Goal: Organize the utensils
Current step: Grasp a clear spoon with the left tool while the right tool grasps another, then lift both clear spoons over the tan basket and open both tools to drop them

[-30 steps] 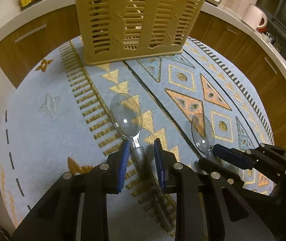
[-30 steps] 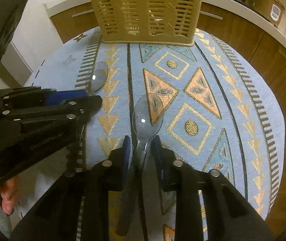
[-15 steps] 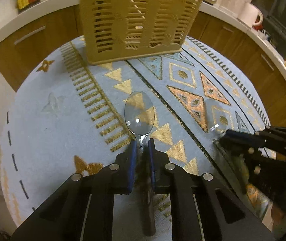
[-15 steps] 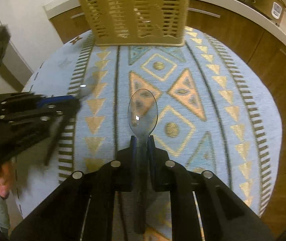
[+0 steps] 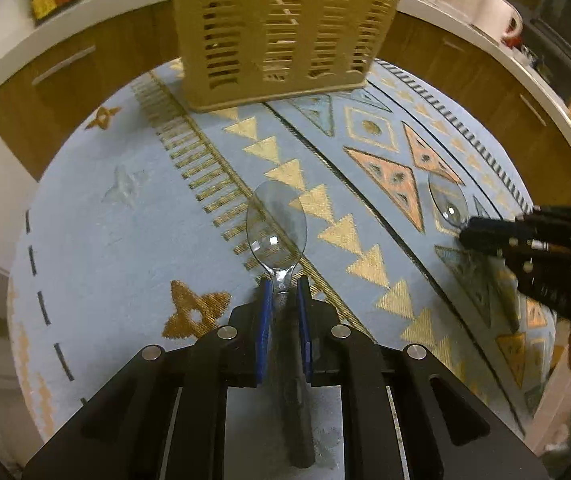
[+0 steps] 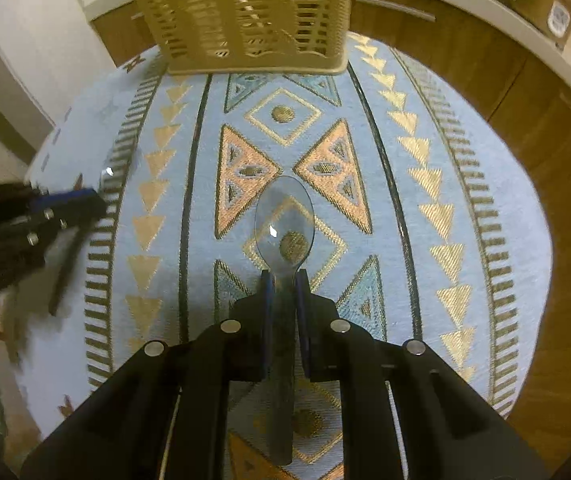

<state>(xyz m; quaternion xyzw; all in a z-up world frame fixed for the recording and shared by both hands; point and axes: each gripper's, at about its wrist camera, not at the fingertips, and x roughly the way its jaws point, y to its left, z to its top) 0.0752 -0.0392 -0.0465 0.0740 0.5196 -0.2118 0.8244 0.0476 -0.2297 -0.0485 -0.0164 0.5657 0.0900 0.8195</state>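
Above patterned tablecloth [image 5: 97,240], left gripper [image 5: 283,284] clamped on clear spoon [image 5: 276,232], bowl toward 12 o'clock. Right gripper [image 6: 284,278] pinching second clear spoon [image 6: 284,226] likewise. Slotted tan basket [image 5: 281,32] at 12 o'clock on far cloth edge, well apart from both spoons.

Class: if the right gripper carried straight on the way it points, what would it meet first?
Probably the patterned cloth under its spoon; the right gripper points steeply down, and the basket stands farther on. Depth is unclear.
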